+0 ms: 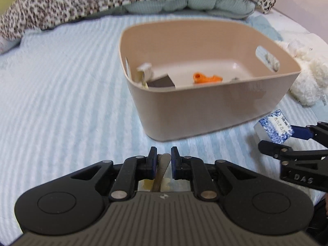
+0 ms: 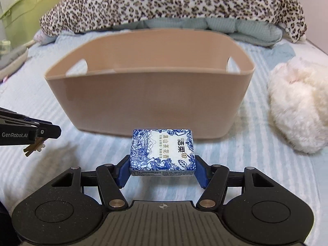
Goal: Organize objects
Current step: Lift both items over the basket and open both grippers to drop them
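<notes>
My right gripper (image 2: 163,169) clamps one tissue pack (image 2: 163,152); my left gripper (image 1: 164,160), nearly closed, pinches one hair clip (image 1: 162,171). One beige bin (image 1: 205,106) sits centre frame.

Beige bin (image 2: 143,102), blue-and-white floral tissue pack (image 2: 162,153), leopard-print blanket (image 2: 164,2), possibly orange toy (image 1: 207,79).

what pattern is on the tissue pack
Blue floral print on white, clearest in the right wrist view: tissue pack.
</notes>
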A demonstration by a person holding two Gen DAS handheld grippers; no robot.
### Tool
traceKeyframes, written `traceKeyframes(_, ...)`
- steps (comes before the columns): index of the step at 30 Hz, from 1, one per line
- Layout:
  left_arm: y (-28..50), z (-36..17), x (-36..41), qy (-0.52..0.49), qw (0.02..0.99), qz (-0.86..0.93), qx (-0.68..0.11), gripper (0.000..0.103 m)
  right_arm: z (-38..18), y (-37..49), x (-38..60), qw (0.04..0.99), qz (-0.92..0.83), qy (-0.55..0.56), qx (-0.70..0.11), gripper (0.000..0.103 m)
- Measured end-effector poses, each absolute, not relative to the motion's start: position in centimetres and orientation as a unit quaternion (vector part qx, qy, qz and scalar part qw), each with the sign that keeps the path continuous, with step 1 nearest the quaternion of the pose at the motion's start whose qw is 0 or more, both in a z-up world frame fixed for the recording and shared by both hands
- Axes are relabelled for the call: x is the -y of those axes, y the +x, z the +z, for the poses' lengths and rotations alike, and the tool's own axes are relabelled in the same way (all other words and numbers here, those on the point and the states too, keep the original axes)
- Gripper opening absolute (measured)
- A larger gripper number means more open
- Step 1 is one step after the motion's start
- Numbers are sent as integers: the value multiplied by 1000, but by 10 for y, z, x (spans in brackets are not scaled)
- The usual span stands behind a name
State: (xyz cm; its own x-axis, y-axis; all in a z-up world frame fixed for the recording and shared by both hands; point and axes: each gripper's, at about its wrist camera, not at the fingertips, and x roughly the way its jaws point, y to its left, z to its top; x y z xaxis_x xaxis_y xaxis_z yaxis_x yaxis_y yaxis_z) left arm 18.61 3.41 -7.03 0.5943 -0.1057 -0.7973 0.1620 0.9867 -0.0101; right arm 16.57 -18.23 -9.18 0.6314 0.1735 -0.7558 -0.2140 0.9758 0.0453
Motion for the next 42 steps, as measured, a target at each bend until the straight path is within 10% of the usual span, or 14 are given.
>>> traceKeyframes(18, 223, 29, -8, 65, 951, -65, -297, 15, 8, 194, 197, 956, 79, 4, -284, 60)
traceKeyframes(39, 323, -74, 16, 79, 885, -45, -456, 16, -60, 277, 189, 913, 58, -9, -405, 60)
traceKeyframes(41, 317, -70, 16, 85, 887, -35, -453, 26, -56, 274, 191, 912, 55, -8, -406, 69)
traceKeyframes(42, 313, -66, 17, 91, 887, -31, -451, 54, -53, 272, 192, 913, 55, -6, -403, 70)
